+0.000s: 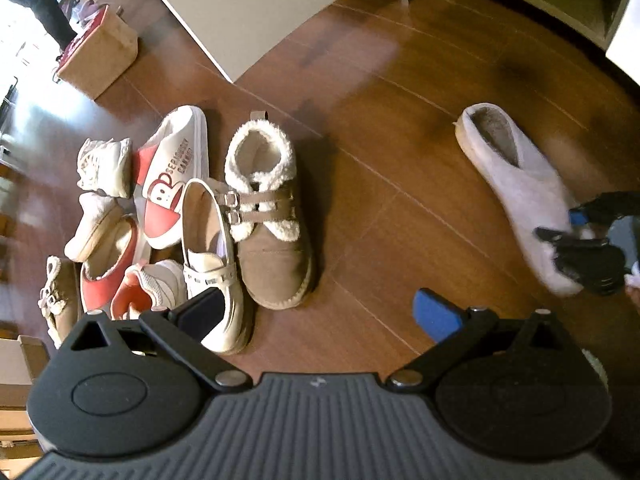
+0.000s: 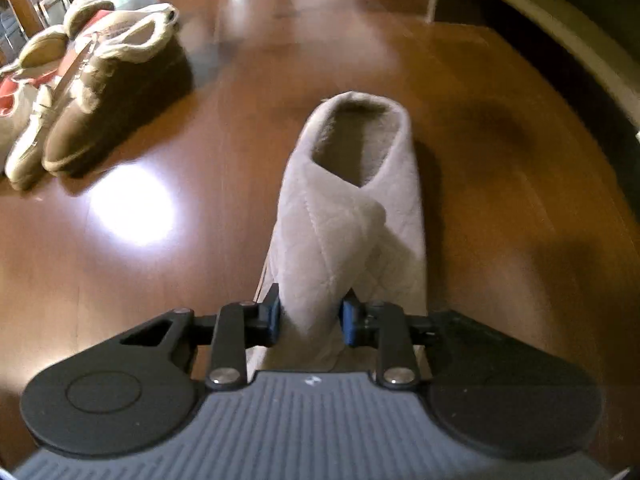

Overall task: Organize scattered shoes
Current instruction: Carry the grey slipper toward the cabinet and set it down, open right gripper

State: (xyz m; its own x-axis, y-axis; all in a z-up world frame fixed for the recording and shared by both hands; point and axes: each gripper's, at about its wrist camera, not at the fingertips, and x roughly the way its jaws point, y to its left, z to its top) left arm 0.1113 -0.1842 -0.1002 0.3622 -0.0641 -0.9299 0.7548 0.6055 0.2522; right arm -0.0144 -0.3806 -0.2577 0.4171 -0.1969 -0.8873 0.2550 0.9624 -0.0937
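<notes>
We note right gripper (image 2: 309,318) clamped on quilted grey slipper's (image 2: 352,200) toe, left gripper (image 1: 320,316) spread apart over wooden floor (image 1: 380,200), beside shoe pile (image 1: 180,220)

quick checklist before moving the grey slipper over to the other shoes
1. Right gripper pinching the grey slipper at its toe: ok.
2. Slipper lifted off the floor: cannot tell.
3. Left gripper open and holding nothing: ok.
4. Bare floor between the slipper and the brown boot: ok.
5. Shoe pile sorted into pairs: not ok, still jumbled.
</notes>
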